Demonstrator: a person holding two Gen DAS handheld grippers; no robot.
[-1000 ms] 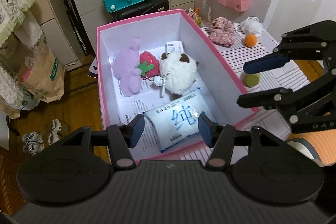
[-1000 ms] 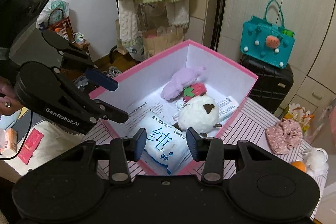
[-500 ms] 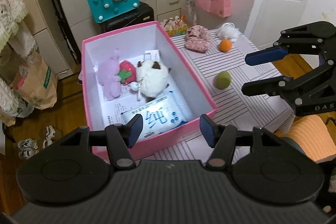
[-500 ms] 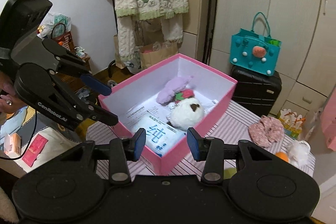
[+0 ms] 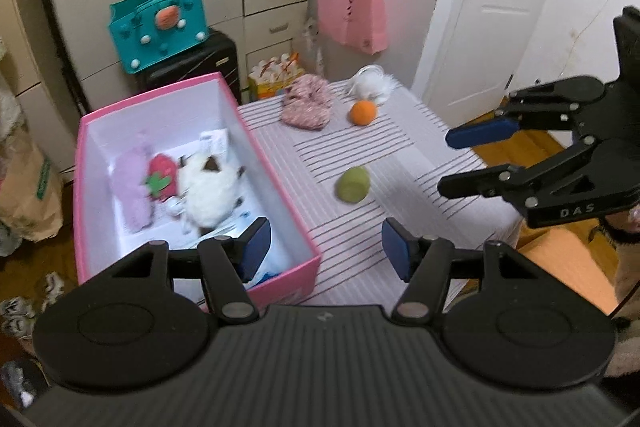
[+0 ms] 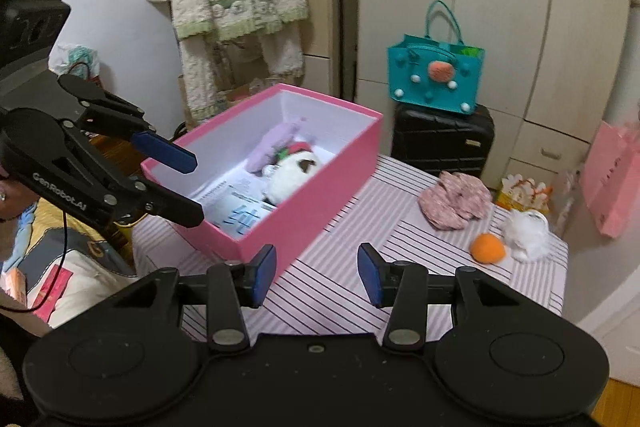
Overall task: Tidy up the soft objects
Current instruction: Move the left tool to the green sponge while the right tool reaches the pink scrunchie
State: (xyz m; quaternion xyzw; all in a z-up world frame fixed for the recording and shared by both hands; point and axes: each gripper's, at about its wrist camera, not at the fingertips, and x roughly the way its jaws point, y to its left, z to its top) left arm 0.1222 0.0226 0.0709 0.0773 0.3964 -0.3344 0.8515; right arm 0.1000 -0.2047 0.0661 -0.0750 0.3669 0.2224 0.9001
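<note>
Above the striped table, I hold my left gripper and right gripper both empty, jaws apart, beside the pink box.

Pink box holds plush toys; orange ball on striped table

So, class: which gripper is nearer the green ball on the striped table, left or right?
Probably the right. The right gripper hangs open just to the right of the green ball, above the table. The left gripper, also open, sits farther back, at the pink box's near corner.
</note>
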